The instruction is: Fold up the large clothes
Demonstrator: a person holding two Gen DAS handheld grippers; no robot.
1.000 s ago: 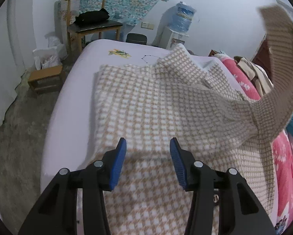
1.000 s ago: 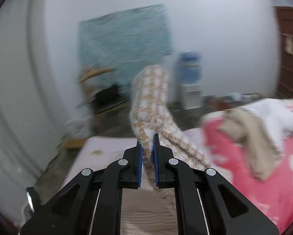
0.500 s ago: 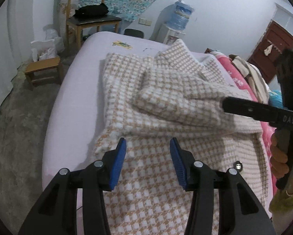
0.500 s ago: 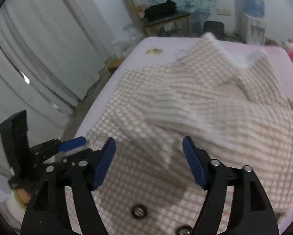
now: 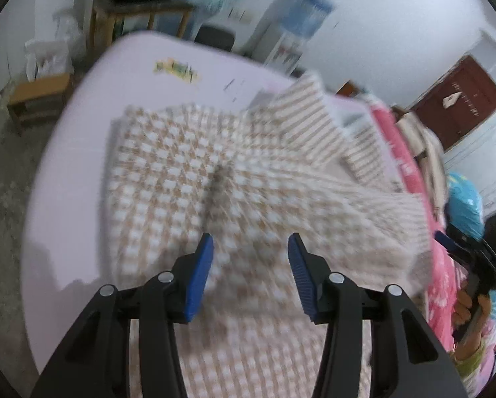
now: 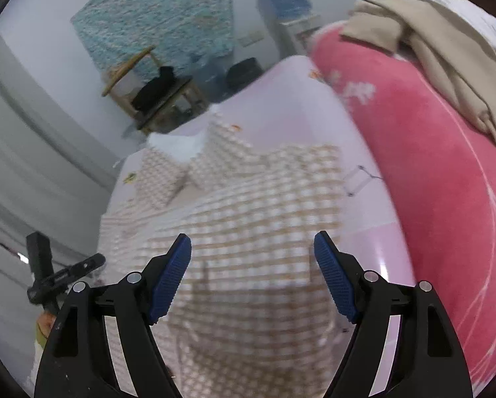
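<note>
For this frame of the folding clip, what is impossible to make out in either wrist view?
- Beige-and-white checked garment: motion blur in the left wrist view smears its folds, so the layering is unclear.
- Its near hem: hidden behind the left gripper and the right gripper, and cut off by each frame's bottom edge.
- Small print on the pale pink bedsheet: too blurred to identify.

Both wrist views look down close over the checked garment point(image 5: 188, 179) on the bed point(image 5: 75, 152). Each catches the opposite gripper: at 3 o'clock on the left view, 8 o'clock on the right.
</note>
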